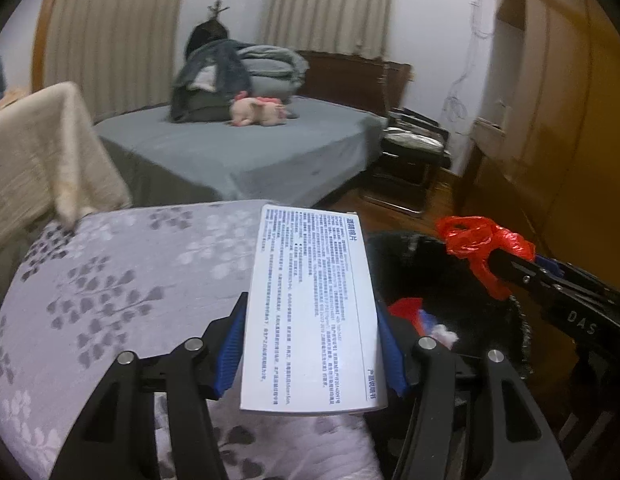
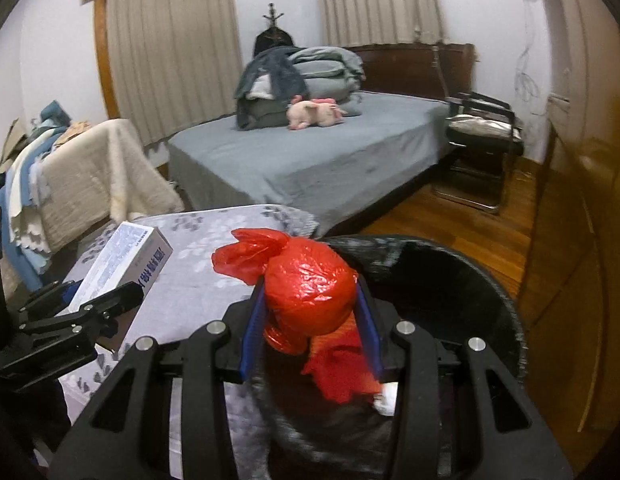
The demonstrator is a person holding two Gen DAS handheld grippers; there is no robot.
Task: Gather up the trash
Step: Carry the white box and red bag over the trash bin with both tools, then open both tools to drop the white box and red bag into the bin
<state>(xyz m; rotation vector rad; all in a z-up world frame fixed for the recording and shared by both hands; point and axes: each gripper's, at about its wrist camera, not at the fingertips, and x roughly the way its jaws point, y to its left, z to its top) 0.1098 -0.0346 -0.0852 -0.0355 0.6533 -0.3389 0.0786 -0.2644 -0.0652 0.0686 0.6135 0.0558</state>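
Blue-padded jaws of the left hand-held gripper (image 1: pixel 310 344) are clamped on the long sides of a white printed box (image 1: pixel 312 312), held about half open by its width. The box hangs above a grey leaf-patterned cushion (image 1: pixel 129 280). Just to the right, the right hand-held gripper (image 2: pixel 312 320) grips a knotted red plastic bag (image 2: pixel 305 284), jaws partly closed on its bulge. The bag sits over the near rim of a black trash bin (image 2: pixel 470 280) that contains red and white scraps. Farther away stands a bed (image 2: pixel 310 160) with folded bedding and a pink plush toy (image 2: pixel 316 114). Curtains (image 2: pixel 169 40) cover the far wall.
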